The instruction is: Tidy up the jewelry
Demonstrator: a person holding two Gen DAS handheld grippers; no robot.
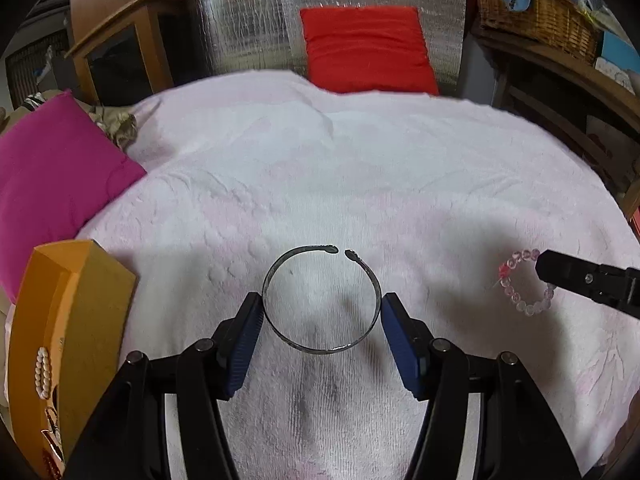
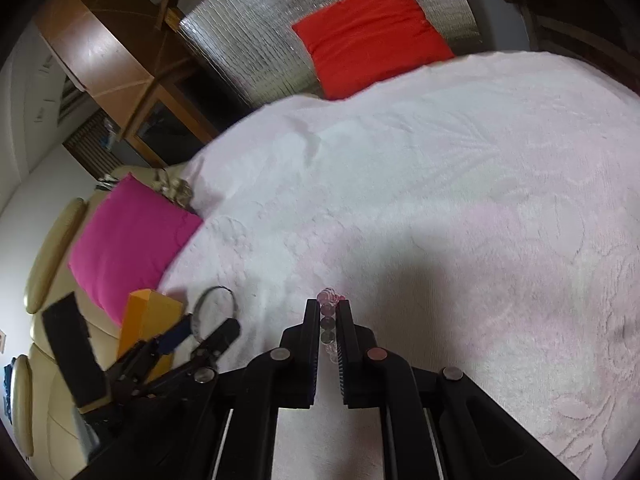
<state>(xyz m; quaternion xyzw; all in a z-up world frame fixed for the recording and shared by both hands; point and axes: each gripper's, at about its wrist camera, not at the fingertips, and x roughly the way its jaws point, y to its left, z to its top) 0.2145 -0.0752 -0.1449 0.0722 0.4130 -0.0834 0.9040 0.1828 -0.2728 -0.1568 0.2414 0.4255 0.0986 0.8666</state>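
- Nearest, left gripper (image 1: 322,306) clamped across bangle (image 1: 320,300), pads touching both sides, above the blanket (image 1: 360,168).
- Right gripper (image 2: 329,308) pinched shut on bead bracelet (image 2: 328,320).
- Leftward, orange box (image 1: 68,300) with jewelry.
- Farther, pink pillow (image 1: 52,176), red pillow (image 1: 366,48).

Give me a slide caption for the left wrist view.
Left tool grips a dark open metal bangle above a pink towel; orange jewelry box at left.

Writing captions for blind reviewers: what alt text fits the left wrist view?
The left claw grips a dark metal bangle over a pale pink towel. To its right, the right claw meets a pink beaded bracelet; an orange box sits left.
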